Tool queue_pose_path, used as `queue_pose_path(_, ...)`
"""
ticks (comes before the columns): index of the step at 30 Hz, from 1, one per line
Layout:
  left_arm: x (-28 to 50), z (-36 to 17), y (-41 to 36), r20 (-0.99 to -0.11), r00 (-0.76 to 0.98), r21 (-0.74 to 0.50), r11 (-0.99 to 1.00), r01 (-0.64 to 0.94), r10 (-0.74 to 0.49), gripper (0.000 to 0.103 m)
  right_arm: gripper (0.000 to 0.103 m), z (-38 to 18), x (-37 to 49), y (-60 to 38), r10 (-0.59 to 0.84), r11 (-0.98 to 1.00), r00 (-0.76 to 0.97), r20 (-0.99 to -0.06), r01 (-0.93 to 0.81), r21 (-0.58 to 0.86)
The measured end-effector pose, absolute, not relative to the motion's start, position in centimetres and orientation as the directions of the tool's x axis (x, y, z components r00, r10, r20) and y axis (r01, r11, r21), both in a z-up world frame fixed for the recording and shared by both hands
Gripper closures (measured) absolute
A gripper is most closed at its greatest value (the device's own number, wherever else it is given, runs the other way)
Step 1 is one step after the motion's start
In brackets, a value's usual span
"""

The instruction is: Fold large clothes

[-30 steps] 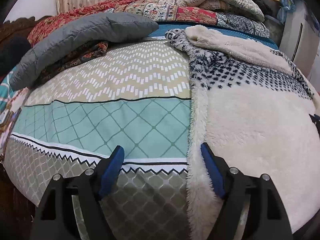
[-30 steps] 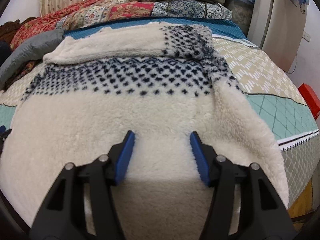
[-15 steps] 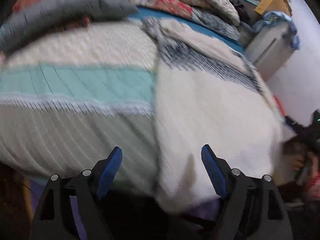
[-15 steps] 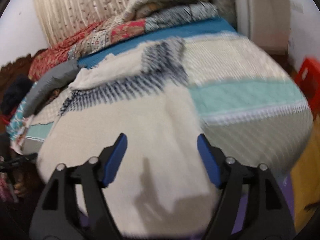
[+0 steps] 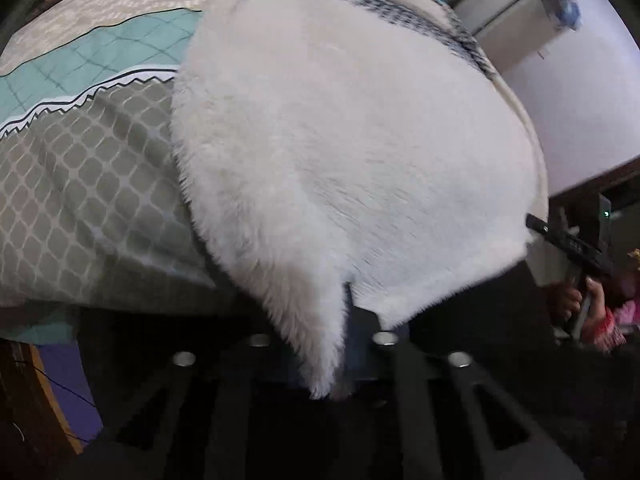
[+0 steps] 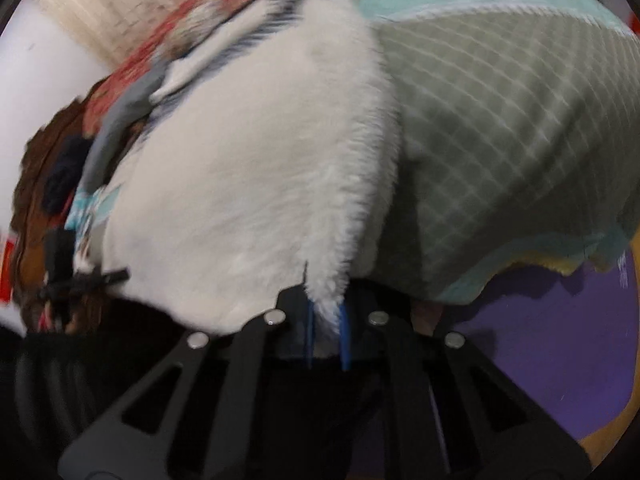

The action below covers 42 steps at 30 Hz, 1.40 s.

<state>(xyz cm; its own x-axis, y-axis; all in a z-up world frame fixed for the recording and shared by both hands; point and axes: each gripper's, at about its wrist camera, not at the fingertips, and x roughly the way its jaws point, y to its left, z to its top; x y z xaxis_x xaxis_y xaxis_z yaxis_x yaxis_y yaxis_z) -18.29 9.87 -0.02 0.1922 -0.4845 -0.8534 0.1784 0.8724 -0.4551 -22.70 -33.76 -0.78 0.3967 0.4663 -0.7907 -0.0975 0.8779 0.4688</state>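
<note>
The work surface is a bed covered by a patterned bedspread with a grey lattice band, a zigzag border and a teal diamond band; in the left wrist view it lies to the left of the fingers, in the right wrist view to the right of them. A white wall and a pale cabinet stand beyond the fingers on the right in the left wrist view. Purple floor shows below the bed edge, to the right of the right gripper. Blurred red-patterned bedding is heaped far ahead of the right fingers, to their left. One garment is present: a cream fleece garment with a dark dotted band at its far end, spread on the bed ahead of both grippers, its near hem hanging over the bed edge. Two grippers are present. The left gripper points steeply downward at the near left corner of the hem; that corner drapes down between its arms, the arms stand close together, and the fingertips are hidden by the pile, so the grip reads as a pinch on the fleece. The right gripper also points steeply downward; its jaws have just been closing, and the blue pads now clamp a tuft of the near right hem corner between them. The right gripper also appears at the far right of the left wrist view, held by a hand.
</note>
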Motion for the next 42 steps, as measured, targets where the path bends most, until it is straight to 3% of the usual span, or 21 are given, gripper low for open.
queue_pose_path(4,-18.9,3.2,11.2,-0.758,0.222,-0.592,0.79,0.159,-0.613,0.095,0.094,4.0,-23.4,-34.1,0.605,0.794,0.405,-0.685,-0.241,0.559)
queue_pose_path(7,-17.8,6.3,13.8,-0.632,0.318,-0.72,0.687,0.098,-0.707,0.095,0.094,7.2,-22.3,-34.8,0.668,0.739,0.446,-0.596,-0.3,0.603)
queue_pose_path(10,-15.5,8.5,15.9,-0.533,0.411,-0.793,0.607,0.063,-0.739,0.095,0.094,10.4,-19.1,-35.7,0.712,0.68,0.516,-0.476,-0.338,0.651)
queue_pose_path(13,-11.5,10.3,16.6,-0.527,0.471,-0.788,0.614,0.041,-0.707,0.095,0.094,11.9,-14.1,-36.3,0.704,0.656,0.582,-0.406,-0.315,0.686)
queue_pose_path(15,-8.2,10.8,16.5,-0.569,0.499,-0.749,0.663,0.015,-0.654,0.097,0.094,11.6,-9.3,-36.3,0.659,0.675,0.617,-0.429,-0.234,0.7)
queue_pose_path(17,-3.8,10.2,15.7,-0.668,0.498,-0.658,0.751,-0.049,-0.553,0.103,0.085,9.8,-4.4,-35.3,0.548,0.761,0.64,-0.539,-0.113,0.639)
queue_pose_path(19,0.7,8.1,14.2,-0.823,0.462,-0.437,0.888,-0.143,-0.33,0.103,0.048,6.8,-0.8,-34.4,0.368,0.857,0.624,-0.689,0.06,0.513)
queue_pose_path(20,2.0,7.1,14.0,-0.866,0.439,-0.347,0.92,-0.18,-0.24,0.103,0.045,5.7,-0.2,-34.4,0.335,0.863,0.616,-0.713,0.103,0.494)
queue_pose_path(22,3.6,5.9,14.1,-0.903,0.406,-0.242,0.945,-0.219,-0.137,0.103,0.045,3.9,0.3,-35.0,0.301,0.851,0.605,-0.738,0.18,0.494)
queue_pose_path(24,3.7,6.8,14.5,-0.882,0.441,-0.289,0.929,-0.232,-0.165,0.103,0.045,3.6,-0.7,-36.1,0.332,0.798,0.644,-0.69,0.198,0.57)
queue_pose_path(26,2.9,8.3,15.0,-0.85,0.487,-0.329,0.924,-0.195,-0.201,0.103,0.045,5.4,-2.9,-36.3,0.279,0.823,0.701,-0.656,0.178,0.54)
queue_pose_path(28,1.5,10.1,15.8,-0.818,0.547,-0.325,0.928,-0.181,-0.179,0.103,0.045,7.2,-4.5,-35.1,0.291,0.857,0.731,-0.618,0.088,0.508)
queue_pose_path(31,-1.2,11.6,17.8,-0.757,0.619,-0.404,0.894,-0.192,-0.209,0.103,0.05,9.7,-6.4,-30.6,0.467,0.844,0.678,-0.568,-0.149,0.515)
queue_pose_path(33,-2.6,12.0,18.0,-0.731,0.636,-0.444,0.88,-0.17,-0.246,0.103,0.056,9.4,-6.8,-25.6,0.585,0.807,0.536,-0.609,-0.309,0.503)
queue_pose_path(36,-4.3,11.5,15.6,-0.722,0.613,-0.442,0.895,-0.054,-0.32,0.103,0.061,7.2,-5.5,-19.8,0.611,0.787,0.388,-0.69,-0.39,0.478)
queue_pose_path(42,-3.2,8.6,7.6,-0.797,0.483,-0.33,0.931,0.155,-0.363,0.103,0.061,4.4,3.0,-16.1,0.557,0.831,0.438,-0.706,-0.292,0.474)
